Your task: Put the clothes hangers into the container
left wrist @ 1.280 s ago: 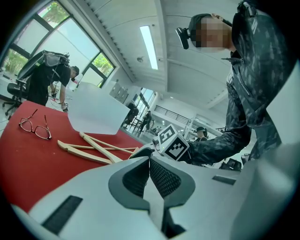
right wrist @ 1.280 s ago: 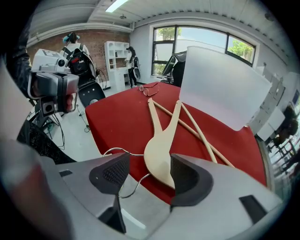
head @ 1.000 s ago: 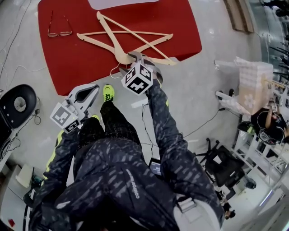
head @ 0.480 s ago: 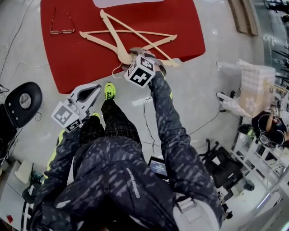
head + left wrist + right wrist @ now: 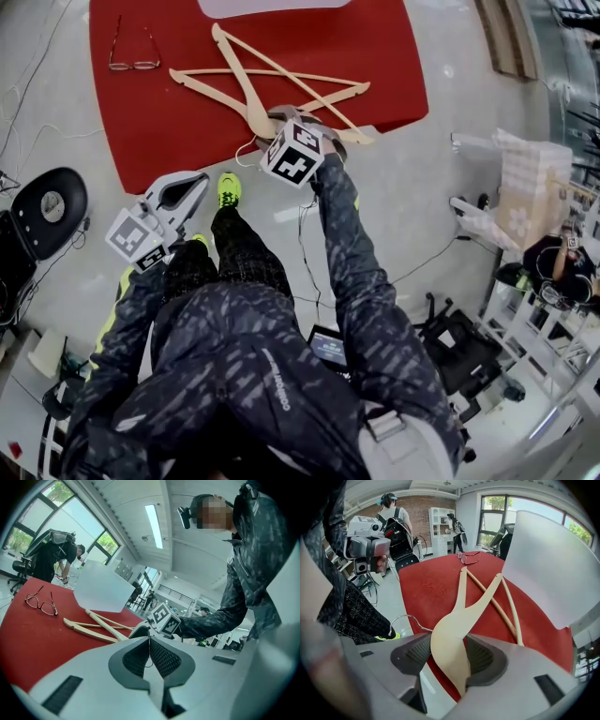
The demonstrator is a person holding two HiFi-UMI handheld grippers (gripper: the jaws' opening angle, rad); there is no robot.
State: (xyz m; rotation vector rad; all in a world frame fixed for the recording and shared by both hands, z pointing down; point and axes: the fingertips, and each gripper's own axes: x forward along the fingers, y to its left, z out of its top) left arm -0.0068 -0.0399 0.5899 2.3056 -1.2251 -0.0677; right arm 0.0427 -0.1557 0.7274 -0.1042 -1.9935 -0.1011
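Two wooden hangers lie crossed on a red mat on the floor. My right gripper is down at the near hanger's neck beside its wire hook. In the right gripper view the broad neck of that hanger lies between the jaws, which are closing, with slim gaps still showing at the pads. The second hanger stretches towards the white container. My left gripper hangs low by the person's knee, shut and holding nothing.
A pair of glasses lies on the mat's far left corner. The white container stands at the mat's far edge. A black round device sits left on the floor, with cables and a plastic bag to the right. Other people stand in the background.
My right gripper has shifted slightly forward and settled over the near hanger's neck. The left gripper has stayed where it was.
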